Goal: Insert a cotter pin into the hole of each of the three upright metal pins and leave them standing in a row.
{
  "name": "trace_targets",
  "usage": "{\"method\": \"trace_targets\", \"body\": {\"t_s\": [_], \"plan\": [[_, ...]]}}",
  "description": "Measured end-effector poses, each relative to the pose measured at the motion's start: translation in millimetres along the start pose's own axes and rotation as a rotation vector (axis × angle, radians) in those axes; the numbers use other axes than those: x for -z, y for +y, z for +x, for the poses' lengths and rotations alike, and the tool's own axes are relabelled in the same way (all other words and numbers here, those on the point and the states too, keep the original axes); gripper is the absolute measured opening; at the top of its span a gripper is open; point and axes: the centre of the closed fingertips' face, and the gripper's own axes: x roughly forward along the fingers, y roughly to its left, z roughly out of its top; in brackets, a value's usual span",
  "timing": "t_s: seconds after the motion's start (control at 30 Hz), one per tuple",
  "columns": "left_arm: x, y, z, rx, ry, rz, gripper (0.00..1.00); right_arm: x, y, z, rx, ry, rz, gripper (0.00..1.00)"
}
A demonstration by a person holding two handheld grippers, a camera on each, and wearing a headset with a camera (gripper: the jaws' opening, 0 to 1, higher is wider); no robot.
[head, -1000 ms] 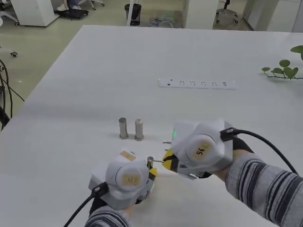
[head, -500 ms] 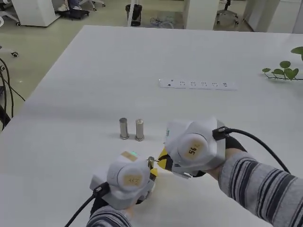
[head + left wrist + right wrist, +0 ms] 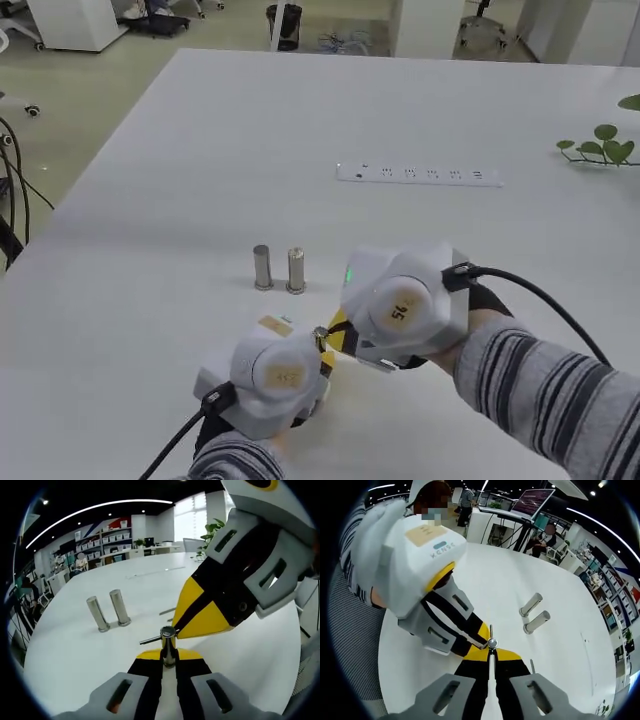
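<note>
Two bare metal pins [image 3: 263, 267] [image 3: 296, 270] stand upright side by side on the white table [image 3: 200, 180]; the left gripper view has them at the left [image 3: 97, 614] [image 3: 120, 607]. My left gripper [image 3: 168, 657] is shut on a third metal pin [image 3: 168, 645], held upright just above the table. My right gripper [image 3: 491, 652] is shut on a cotter pin [image 3: 491, 632]. The cotter pin passes through the held pin's hole, and its tip [image 3: 150, 640] sticks out on the far side. In the head view the two grippers meet nose to nose [image 3: 325, 340].
Loose cotter pins lie on the table near the grippers [image 3: 167, 611] [image 3: 532, 666]. A white power strip [image 3: 417, 175] lies farther back, and a small plant [image 3: 605, 145] is at the right edge. My striped sleeve [image 3: 540, 400] reaches in from the lower right.
My right gripper has moved left toward the left gripper, closing the gap and pushing the cotter pin into the held pin's hole. The two standing pins have not moved.
</note>
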Motion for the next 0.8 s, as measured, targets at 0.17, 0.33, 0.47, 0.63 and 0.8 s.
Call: {"method": "trace_targets", "body": {"t_s": [0.17,0.33,0.47,0.63,0.8], "plan": [[-0.5,0.1,0.7,0.002,-0.003,-0.003,0.05,-0.9,-2.0,-1.9,0.014,-0.041,0.061,0.00],[-0.6,-0.1,1.1,0.004,-0.001,-0.003,0.05,2.6,-8.5,-6.8,0.060,-0.046,0.102,0.08],[-0.3,0.4,-0.1,0.004,0.006,-0.009,0.05,3.6,-12.5,-13.4,0.092,-0.105,0.272,0.14],[-2.0,1.7,-0.5,0.022,0.001,-0.007,0.05,13.4,-15.1,-21.1,0.113,-0.137,0.389,0.25],[-12.3,9.9,-3.6,0.024,-0.023,-0.002,0.05,19.6,-13.9,-29.8,0.110,-0.199,0.517,0.32]]}}
